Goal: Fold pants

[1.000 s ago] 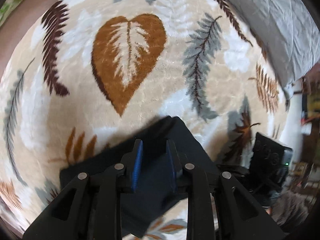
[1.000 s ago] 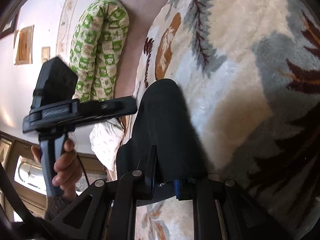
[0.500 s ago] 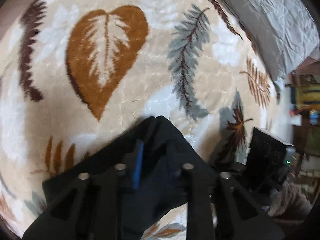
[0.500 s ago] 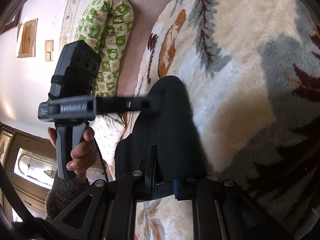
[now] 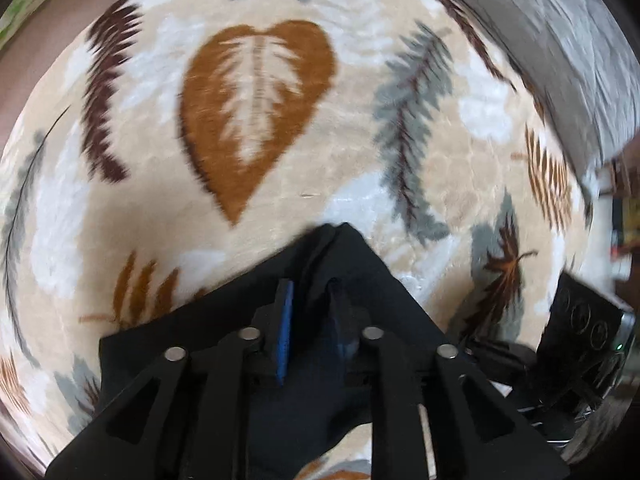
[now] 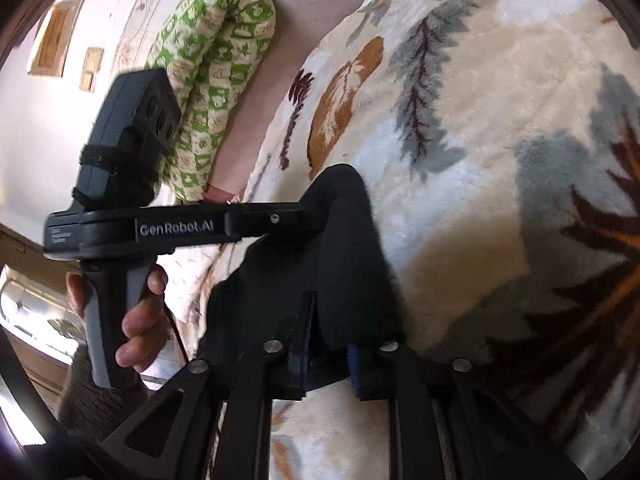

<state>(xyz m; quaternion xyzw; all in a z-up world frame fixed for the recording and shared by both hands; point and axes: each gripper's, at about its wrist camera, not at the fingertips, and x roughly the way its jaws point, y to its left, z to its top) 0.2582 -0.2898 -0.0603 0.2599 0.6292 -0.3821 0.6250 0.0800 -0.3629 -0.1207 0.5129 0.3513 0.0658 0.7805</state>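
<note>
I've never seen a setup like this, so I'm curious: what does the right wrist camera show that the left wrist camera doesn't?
Only the right wrist view shows the person's hand holding the left gripper's handle, a green patterned cushion and the wall. Only the left wrist view shows the grey quilt at the blanket's far edge. Both show the black pants pinched in both grippers, lying on the leaf-print blanket.

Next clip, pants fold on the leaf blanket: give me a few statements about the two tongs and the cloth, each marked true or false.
1. The left tongs grip the black pants. True.
2. The right tongs hang open, clear of the pants. False: black cloth sits between their fingers.
3. The pants lie on a leaf-print blanket. True.
4. The pants are white. False: they are black.
5. A hand holds the left tongs' handle in the right wrist view. True.
</note>
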